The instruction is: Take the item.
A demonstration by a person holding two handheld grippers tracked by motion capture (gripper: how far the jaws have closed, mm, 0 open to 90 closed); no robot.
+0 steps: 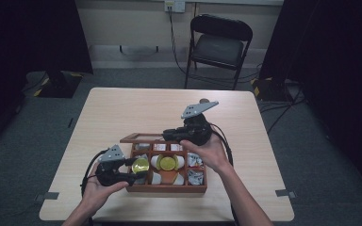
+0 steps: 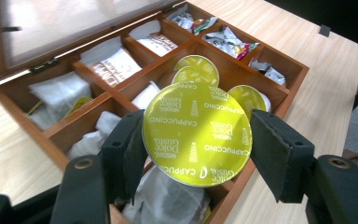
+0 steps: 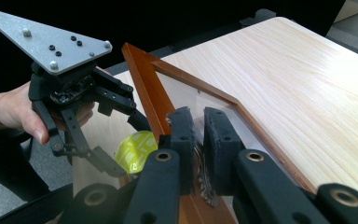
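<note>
Jaws clamp a yellow-lidded coffee capsule point(image 2: 196, 134), left gripper point(image 1: 131, 168) lifting it over the wooden box point(image 1: 167, 189)
Right gripper point(image 1: 169, 135) jaws pinch the glass lid's point(image 3: 200, 100) edge, propping it open so capsule compartments stay reachable on the worktop point(image 1: 122, 108)

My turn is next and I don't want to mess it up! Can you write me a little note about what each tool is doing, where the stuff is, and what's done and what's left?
Left tool: shut on the yellow capsule, held by its sides just above the wooden box, at its left end.
Right tool: shut on the edge of the box's clear lid, holding it open.
Things: more yellow capsules sit in a middle compartment; sachets and wrapped packets fill others.
Done: lid open, one capsule gripped and lifted.
Left: probably carry that capsule where it belongs, then let the lid down gently.
</note>
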